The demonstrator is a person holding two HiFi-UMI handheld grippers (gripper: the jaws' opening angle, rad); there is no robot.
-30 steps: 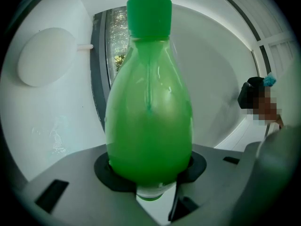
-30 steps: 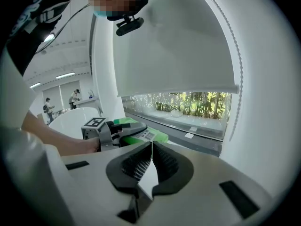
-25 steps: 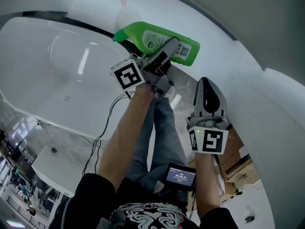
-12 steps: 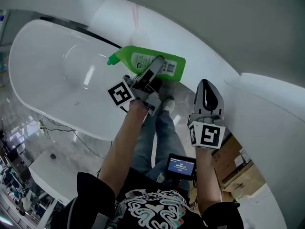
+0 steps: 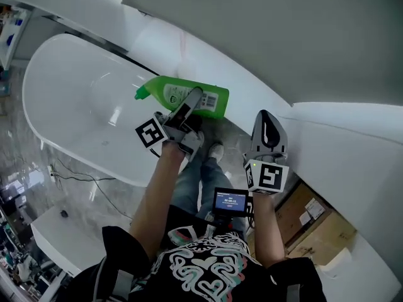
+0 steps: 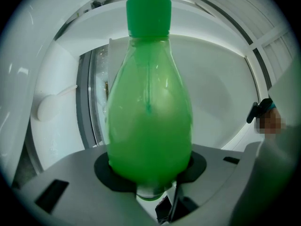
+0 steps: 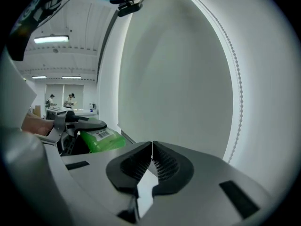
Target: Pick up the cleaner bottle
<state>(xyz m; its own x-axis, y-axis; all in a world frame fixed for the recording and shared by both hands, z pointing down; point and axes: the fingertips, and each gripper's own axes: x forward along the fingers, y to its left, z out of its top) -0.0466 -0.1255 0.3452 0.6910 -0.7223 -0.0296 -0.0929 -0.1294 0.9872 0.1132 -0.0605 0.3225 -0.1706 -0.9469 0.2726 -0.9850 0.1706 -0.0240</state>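
The green cleaner bottle with a green cap and a printed label lies level in the air, cap toward the bathtub. My left gripper is shut on its body. In the left gripper view the bottle fills the middle, wedged between the dark pads, cap pointing away. My right gripper hangs to the right of the bottle, apart from it, its jaws shut with nothing between them. The right gripper view shows its pads pressed together in front of a white wall, with the bottle at the left.
A white freestanding bathtub lies at the left below the bottle. A curved white wall stands ahead. Cardboard boxes sit on the floor at the lower right. A small screen hangs at the person's waist.
Both grippers have risen, the left carrying the green bottle up with it. The bathtub and floor look farther away. The grip on the bottle is unchanged.
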